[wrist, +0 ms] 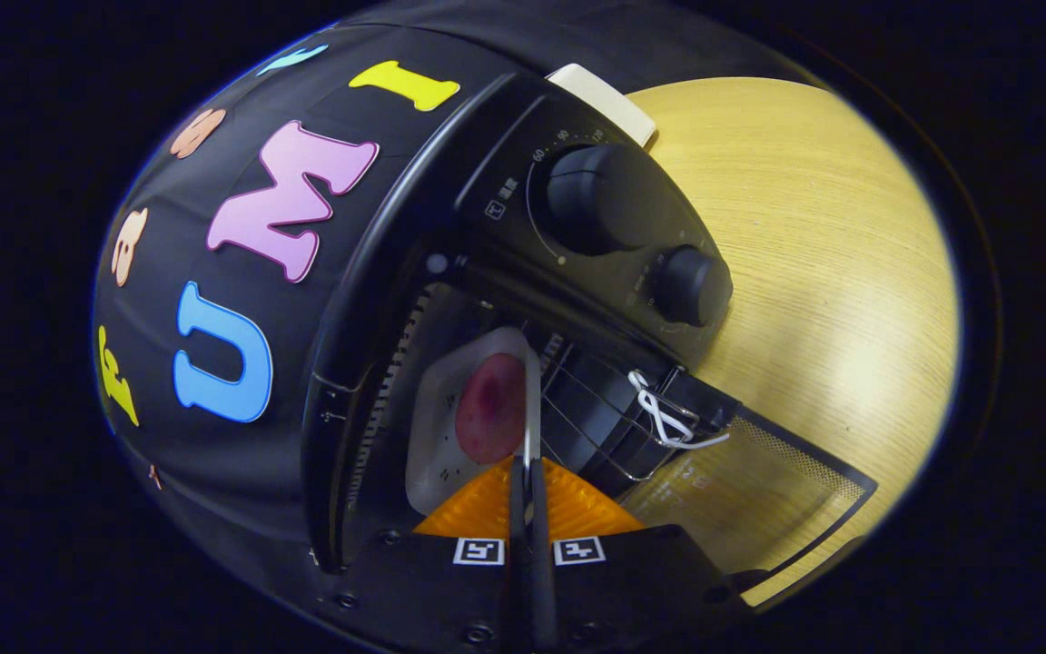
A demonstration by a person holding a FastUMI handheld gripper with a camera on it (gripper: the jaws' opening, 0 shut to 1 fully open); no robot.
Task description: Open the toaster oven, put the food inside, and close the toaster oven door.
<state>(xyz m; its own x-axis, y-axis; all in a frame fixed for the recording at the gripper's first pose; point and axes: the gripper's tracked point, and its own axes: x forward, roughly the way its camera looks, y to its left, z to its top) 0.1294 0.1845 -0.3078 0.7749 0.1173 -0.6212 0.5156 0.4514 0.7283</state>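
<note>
Clearly the gripper (pixel 529 495) has its two fingers pressed almost together, with only a thin slit between them, and in that slit sits the near edge of a white plate (pixel 450 400). Both fingers (pixel 478 509) clamp that rim. The plate runs forward from the jaws into the open toaster oven (pixel 450 227), and on it, just ahead of the fingertips, lies one rounded, reddish-purple piece of food (pixel 491 409).

The view is rolled, so the oven looks tipped on its side. Its cavity gapes directly ahead of the jaws, with the plate mostly inside it and a wire rack (pixel 596 409) beside the plate. The glass door (pixel 759 490) hangs open, lying flat next to the fingers over the wooden table (pixel 832 254). A white cord loop (pixel 664 418) is tied at the door's hinge end, just beyond the jaws. Two dark round knobs (pixel 600 195) sit on the control panel well beyond the fingertips, one larger, one smaller. A pale block (pixel 600 100) rests behind the oven.

Count: one plate, one food item, one oven, two knobs.
</note>
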